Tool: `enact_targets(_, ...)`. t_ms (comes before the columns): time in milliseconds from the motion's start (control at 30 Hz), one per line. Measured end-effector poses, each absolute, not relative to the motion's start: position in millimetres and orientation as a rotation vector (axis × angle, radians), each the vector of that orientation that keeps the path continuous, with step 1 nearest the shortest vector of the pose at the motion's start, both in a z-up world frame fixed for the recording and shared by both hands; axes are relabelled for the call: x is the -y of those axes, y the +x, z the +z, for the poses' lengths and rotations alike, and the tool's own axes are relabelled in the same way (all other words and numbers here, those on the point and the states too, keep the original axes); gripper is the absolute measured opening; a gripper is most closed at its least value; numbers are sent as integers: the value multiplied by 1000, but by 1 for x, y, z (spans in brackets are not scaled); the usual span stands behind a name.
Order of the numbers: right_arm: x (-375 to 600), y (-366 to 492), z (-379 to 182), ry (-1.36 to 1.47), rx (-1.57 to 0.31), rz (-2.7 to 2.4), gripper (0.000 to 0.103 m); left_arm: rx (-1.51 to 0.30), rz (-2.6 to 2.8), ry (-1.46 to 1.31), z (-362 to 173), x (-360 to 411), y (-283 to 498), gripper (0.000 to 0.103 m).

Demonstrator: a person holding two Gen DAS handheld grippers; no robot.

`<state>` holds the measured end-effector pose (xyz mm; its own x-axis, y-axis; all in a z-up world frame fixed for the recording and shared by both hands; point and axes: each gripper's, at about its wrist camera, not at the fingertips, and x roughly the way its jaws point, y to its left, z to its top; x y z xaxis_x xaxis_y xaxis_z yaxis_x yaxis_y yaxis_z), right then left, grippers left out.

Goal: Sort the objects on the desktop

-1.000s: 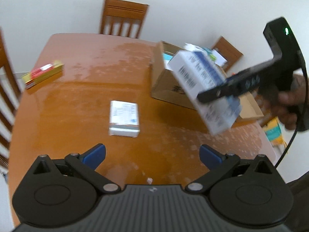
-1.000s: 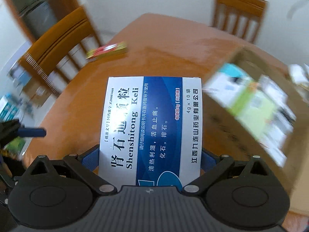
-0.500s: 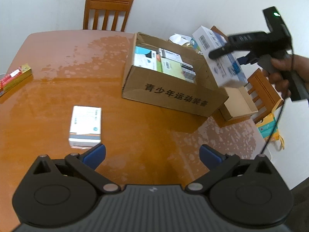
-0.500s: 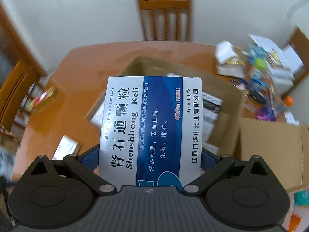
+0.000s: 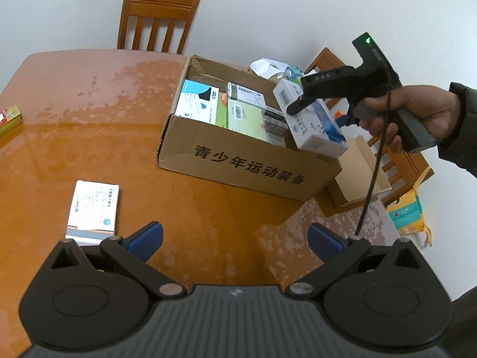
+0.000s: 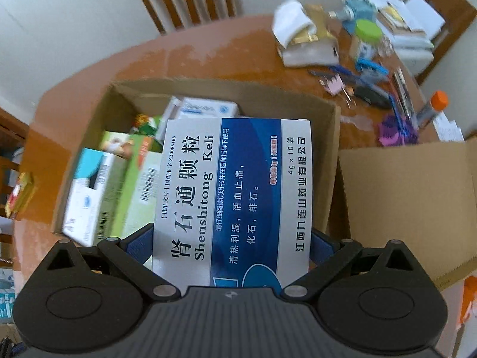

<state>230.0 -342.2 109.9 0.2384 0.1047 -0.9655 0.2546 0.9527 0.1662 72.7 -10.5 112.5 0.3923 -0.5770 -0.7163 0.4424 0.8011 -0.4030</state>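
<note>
Black ribbed housing low in the frame, two round pivot discs, silver screws, blue-padded fingers (image 5: 147,237). At right of the left wrist view: black pistol-shaped right gripper (image 5: 295,107) with green light, grey handle, thin black cable, hand (image 5: 417,113) in dark green sleeve (image 5: 463,125).

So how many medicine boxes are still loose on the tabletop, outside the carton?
2: a white box near the left gripper, a red-yellow box at the far left edge. More may lie out of view.

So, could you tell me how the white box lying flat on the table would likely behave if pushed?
The white box lies on its broad face, so it should slide rather than tip. The table looks glossy, so it may skid easily. It is probably light thin card that dents.
</note>
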Motion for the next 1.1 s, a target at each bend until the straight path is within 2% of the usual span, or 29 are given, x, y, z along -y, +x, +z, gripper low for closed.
enact_targets(333,338,244,78,335,-1391,-180,102,-935,-703,-154,118,31,97,103)
enact_targets(1100,323,243,58,394,-1411,-270,103,-918,-739,-155,119,51,120,103)
